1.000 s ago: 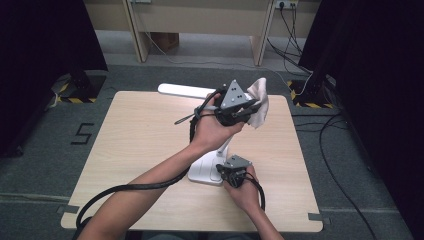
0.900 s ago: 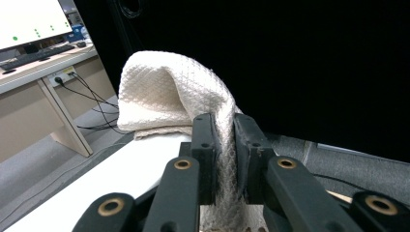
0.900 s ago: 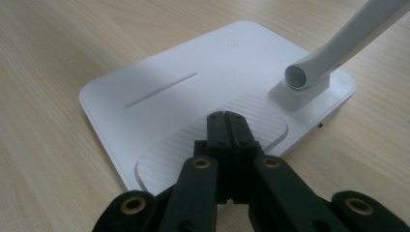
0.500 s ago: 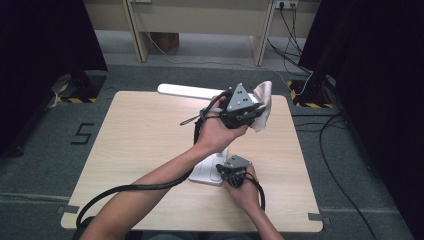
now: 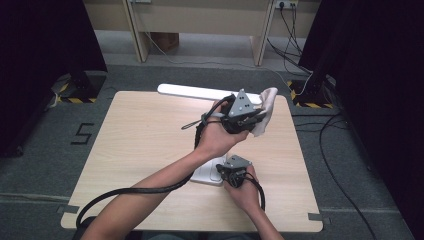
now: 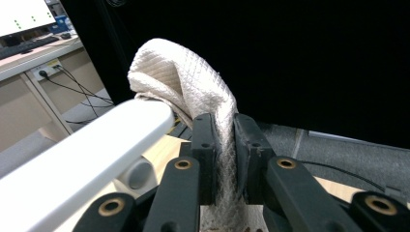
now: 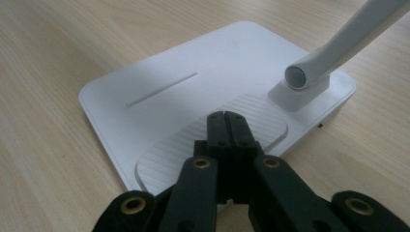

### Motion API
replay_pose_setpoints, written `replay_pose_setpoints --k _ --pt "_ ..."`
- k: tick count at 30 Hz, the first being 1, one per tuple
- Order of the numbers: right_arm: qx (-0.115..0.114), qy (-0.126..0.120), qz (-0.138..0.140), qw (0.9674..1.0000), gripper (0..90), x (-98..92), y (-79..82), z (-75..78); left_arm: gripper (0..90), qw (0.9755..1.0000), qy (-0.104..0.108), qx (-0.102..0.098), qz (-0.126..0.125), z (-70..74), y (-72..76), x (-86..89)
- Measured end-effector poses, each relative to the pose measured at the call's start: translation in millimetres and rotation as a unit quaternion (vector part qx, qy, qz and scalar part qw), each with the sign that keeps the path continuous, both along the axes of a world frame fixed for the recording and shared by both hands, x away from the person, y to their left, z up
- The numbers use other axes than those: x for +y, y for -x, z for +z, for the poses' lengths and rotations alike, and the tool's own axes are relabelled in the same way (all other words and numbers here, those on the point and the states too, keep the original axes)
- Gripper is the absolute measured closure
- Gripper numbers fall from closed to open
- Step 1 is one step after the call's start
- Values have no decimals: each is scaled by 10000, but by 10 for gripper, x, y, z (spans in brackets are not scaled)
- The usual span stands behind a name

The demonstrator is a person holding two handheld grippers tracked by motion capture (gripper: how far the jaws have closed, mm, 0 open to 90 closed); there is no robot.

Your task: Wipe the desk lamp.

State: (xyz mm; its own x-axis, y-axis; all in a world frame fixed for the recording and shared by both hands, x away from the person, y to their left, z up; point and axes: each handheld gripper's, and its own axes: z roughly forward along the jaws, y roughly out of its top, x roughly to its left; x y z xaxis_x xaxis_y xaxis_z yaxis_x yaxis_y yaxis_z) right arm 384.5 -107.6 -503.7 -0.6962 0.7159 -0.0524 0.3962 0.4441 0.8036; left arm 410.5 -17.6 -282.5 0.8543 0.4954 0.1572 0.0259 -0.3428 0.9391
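We see the table (image 5: 140, 150) w/ a white desk lamp on it; its base (image 7: 193, 92) sits near the front edge, mostly hidden in the high view behind the forearm and right hand. Lamp's light bar (image 5: 200, 92) runs along the far edge, its right end covered by the cloth (image 6: 193, 87). Left gripper (image 6: 223, 145) is clamped on that cloth, whose lower part is cut off below the frame. Right gripper (image 7: 226, 126) has jaws closed on nothing, tips over the base's ribbed pad (image 7: 261, 121); we can't tell if they touch it.
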Motion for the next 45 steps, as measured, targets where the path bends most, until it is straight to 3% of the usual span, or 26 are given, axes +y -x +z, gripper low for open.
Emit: replay_pose_setpoints --k 11,18,33,45 --pt "-8 20 -15 10000 900 2 4 0 803 9997 193 -122 -80 53 239 259" --pt "17 18 -22 10000 900 4 7 2 803 9994 327 -126 80 81 305 596" --pt "13 8 -33 10000 900 6 9 1 803 9980 398 -160 457 55 399 1210" --pt "0 4 -40 10000 900 6 10 0 803 9959 475 -37 770 -78 419 1540"
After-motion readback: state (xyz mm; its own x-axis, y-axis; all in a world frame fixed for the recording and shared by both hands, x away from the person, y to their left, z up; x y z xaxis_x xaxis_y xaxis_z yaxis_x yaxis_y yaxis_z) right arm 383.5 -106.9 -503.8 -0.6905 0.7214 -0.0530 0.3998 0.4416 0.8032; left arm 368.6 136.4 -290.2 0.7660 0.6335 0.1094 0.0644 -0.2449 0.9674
